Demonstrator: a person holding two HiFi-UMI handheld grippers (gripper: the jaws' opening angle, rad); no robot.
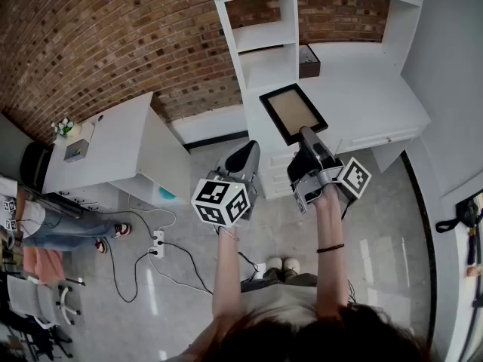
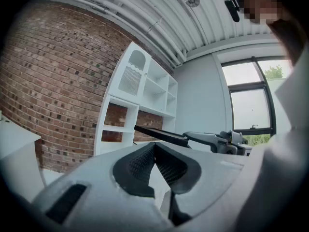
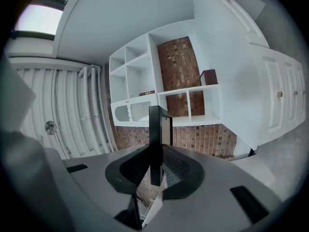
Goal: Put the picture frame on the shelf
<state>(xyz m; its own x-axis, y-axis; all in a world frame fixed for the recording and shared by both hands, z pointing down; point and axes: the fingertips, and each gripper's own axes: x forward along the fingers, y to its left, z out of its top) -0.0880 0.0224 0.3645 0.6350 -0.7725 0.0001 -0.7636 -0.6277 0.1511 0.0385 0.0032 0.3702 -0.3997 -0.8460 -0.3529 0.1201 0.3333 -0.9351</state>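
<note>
Right gripper (image 3: 155,168): I have its jaws clamped on one edge of the picture frame (image 1: 293,112). The frame is in the air, lying nearly flat, in front of the white shelf unit (image 1: 266,66). Left gripper (image 2: 154,161): jaws pressed together, empty, just beside the right.

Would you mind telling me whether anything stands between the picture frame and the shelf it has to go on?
Nothing visible does. The right gripper holds the picture frame in open air before the white shelf; only a small dark box sits at the shelf's right side.
</note>
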